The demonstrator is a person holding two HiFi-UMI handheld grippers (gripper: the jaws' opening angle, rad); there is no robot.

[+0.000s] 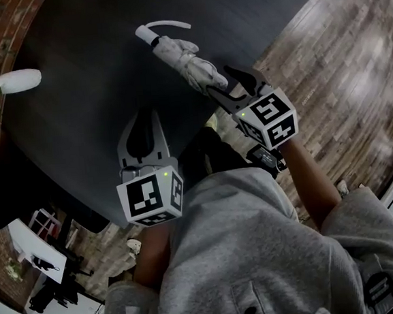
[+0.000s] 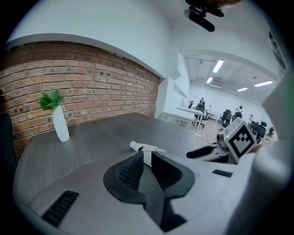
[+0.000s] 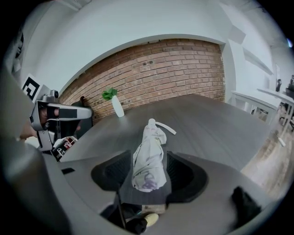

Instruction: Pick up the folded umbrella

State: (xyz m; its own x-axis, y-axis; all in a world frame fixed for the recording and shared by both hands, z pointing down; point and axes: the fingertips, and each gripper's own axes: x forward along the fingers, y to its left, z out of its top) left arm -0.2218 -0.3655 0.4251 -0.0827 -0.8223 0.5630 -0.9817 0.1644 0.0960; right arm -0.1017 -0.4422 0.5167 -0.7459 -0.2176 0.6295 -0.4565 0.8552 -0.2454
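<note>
Closest in, the left gripper [image 2: 146, 156] hangs just inside the near edge of the tabletop [image 1: 95, 93], its bare forearm [image 1: 150, 249] coming straight up from below. Its fingers are drawn together to a narrow slit and grip nothing; they point toward the far edge.

A little farther along the near edge, toward the right-hand corner, the right gripper [image 3: 148, 157] is angled in toward the middle of the tabletop. The right forearm [image 1: 314, 170] is stretched out behind it. Its fingers stand wide apart on either side of the near end of the folded umbrella [image 3: 149, 156] — a gap shows along each side, so nothing is clamped.

The umbrella lies flat on the tabletop, with its handle and strap [image 1: 168, 25] at the far end. Farthest off, a white vase [image 1: 17, 80] with a green sprig stands at the far left edge, by the brick wall.
</note>
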